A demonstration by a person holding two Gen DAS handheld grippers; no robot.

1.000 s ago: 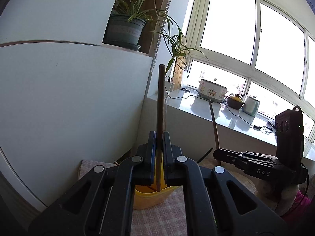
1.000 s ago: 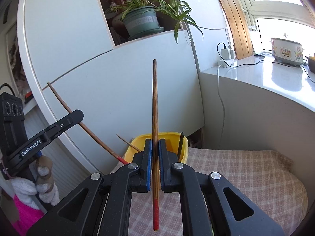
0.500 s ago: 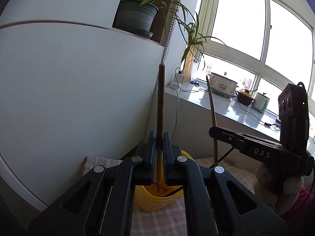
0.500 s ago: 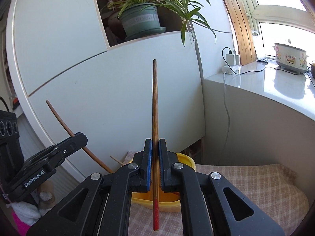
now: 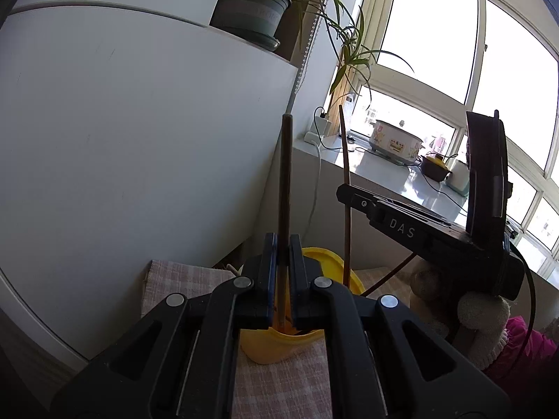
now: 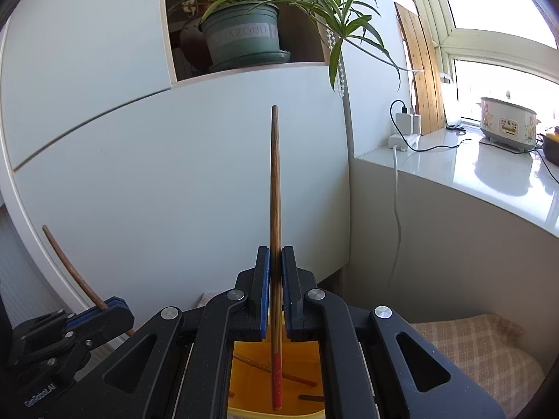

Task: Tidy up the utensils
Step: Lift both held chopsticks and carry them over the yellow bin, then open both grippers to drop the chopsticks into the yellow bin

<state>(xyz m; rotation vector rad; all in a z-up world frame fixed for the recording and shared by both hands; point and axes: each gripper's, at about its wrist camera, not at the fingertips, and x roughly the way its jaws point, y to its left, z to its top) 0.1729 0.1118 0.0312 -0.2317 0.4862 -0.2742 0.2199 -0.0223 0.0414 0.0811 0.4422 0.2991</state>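
Each gripper's jaws are clamped on an upright chopstick (image 5: 284, 188) (image 6: 275, 209), lower ends over the yellow holder (image 5: 279, 349).

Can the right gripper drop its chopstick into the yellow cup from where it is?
Probably yes. The right gripper grips a red-tipped chopstick upright, its red end already hanging over the open yellow cup. Nothing blocks the way down.

A home: potted plant (image 6: 244, 35), slow cooker (image 6: 508, 124) on windowsill (image 6: 489, 171)

A checked tablecloth (image 5: 279, 377) carries the yellow utensil holder (image 5: 279, 345).
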